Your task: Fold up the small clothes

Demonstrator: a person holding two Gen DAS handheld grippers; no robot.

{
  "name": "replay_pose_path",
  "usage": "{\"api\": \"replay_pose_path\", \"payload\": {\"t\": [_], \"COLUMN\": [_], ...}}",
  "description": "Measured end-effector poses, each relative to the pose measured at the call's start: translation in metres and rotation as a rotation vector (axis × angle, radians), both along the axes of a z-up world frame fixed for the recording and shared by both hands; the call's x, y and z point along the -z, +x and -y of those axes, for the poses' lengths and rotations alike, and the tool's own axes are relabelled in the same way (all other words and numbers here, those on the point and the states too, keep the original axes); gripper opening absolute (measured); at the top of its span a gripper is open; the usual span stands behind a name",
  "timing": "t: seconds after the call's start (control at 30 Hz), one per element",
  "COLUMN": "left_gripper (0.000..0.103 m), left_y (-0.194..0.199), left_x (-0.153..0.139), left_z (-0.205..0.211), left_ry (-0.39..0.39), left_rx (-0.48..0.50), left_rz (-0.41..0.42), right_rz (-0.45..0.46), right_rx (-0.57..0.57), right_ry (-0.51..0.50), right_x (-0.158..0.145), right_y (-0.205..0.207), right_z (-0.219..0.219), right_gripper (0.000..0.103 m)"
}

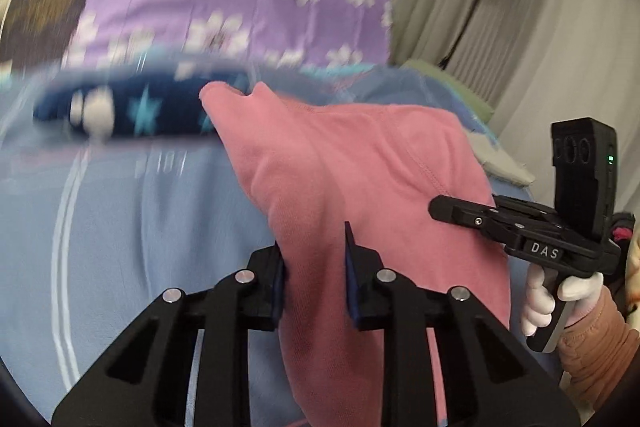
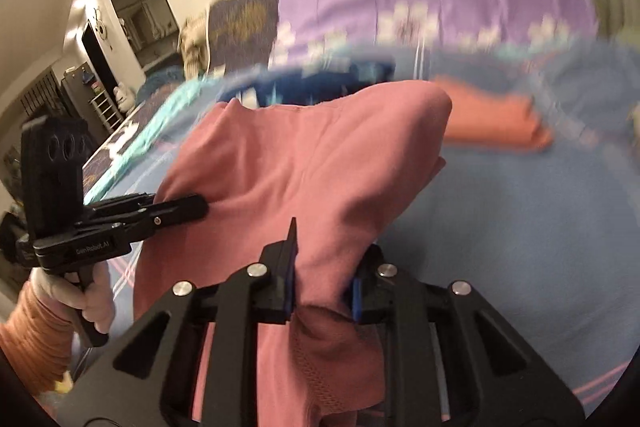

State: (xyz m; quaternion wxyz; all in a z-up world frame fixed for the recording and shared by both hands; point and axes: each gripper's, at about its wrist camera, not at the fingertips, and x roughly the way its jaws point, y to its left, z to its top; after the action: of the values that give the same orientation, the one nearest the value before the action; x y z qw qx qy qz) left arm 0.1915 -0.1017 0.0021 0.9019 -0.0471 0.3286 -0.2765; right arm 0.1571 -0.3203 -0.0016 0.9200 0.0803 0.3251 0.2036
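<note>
The pink garment (image 1: 352, 179) hangs lifted above the bed (image 1: 140, 227), stretched between two grippers. The left gripper (image 1: 316, 279) has its jaws clamped on one bunched part of the fabric; the right gripper (image 2: 324, 279) has its jaws clamped on another. An orange cloth (image 2: 496, 123) and a dark star-patterned cloth (image 1: 140, 111) lie toward the bed's far edge, before a purple flowered pillow (image 1: 240, 3).

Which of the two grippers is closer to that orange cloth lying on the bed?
The right gripper. The orange cloth lies just beyond it, past the pink garment both grippers hold; the left gripper is on the garment's far side.
</note>
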Motion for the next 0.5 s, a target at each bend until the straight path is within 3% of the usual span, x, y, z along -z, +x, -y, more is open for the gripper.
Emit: {"api": "replay_pose_path", "payload": {"t": [0.13,0.3,0.5], "left_gripper": [0.024,0.025,0.025], "left_y": [0.014,0.063,0.14], "left_x": [-0.065,-0.126,-0.142], "left_z": [0.031,0.084,0.141], "left_ry": [0.016,0.065,0.203], "left_rx": [0.032,0.029,-0.008], "left_rz": [0.127,0.235,0.304], "right_rz": [0.119,0.217,0.227], "right_rx": [0.069,0.175,0.293], "right_ry": [-0.013,-0.091,-0.114], "right_x": [-0.058,-0.117,-0.133], "right_y": [-0.002,0.039,0.125], "right_z": [0.027,0.062,0.103], "right_gripper": [0.02,0.02,0.02]}}
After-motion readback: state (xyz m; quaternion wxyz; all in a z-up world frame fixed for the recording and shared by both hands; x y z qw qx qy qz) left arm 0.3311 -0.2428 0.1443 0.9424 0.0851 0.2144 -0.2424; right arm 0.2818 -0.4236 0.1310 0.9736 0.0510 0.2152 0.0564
